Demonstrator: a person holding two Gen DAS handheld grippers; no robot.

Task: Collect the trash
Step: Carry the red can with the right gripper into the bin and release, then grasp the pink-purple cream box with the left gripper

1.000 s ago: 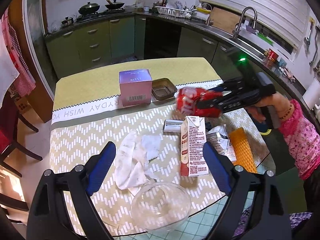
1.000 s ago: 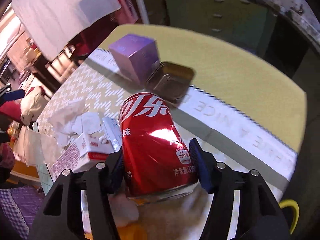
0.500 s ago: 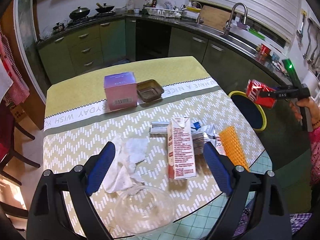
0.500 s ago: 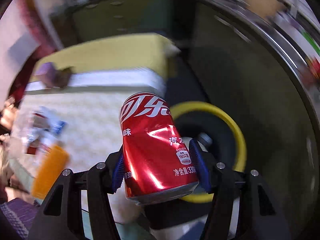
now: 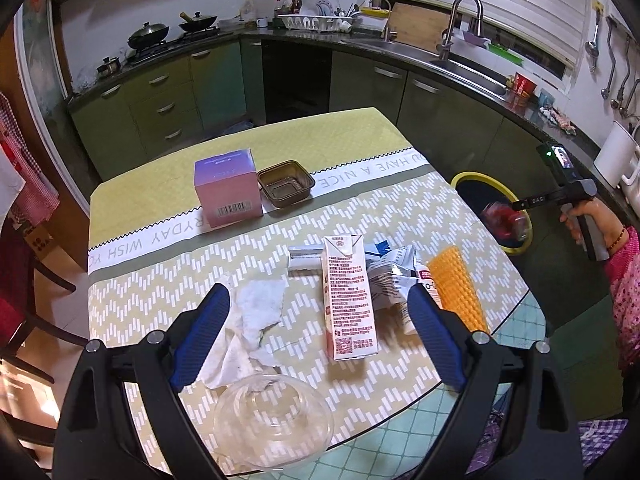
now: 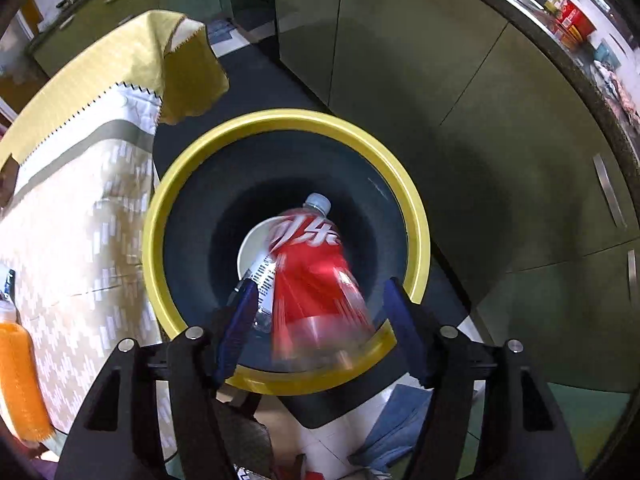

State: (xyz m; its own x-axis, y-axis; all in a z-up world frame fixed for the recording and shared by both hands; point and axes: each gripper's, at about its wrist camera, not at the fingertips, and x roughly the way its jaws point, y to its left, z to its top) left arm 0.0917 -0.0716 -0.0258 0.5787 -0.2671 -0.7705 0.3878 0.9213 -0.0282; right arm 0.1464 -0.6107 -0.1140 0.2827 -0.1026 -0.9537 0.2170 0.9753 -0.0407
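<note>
Falling can: the red can (image 6: 316, 276) is blurry, loose between my spread fingers, over the bin.
Right gripper (image 6: 320, 320): wide, holding nothing.
Bin (image 6: 414, 216): yellow rim, middle of the frame, with a bottle (image 6: 318, 202) inside.
Left gripper (image 5: 316, 340): wide, holding nothing, above the worktop (image 5: 160, 280).
More trash: milk carton (image 5: 348, 300) standing, tissue (image 5: 252, 320) at its left.

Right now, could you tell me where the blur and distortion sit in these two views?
Right wrist view: the red can is motion-smeared over the yellow-rimmed bin, while the right gripper, jaws apart, stays sharp. Left wrist view: the same can is a red blur; the milk carton reads crisp, and fisheye bends the counter.
</note>
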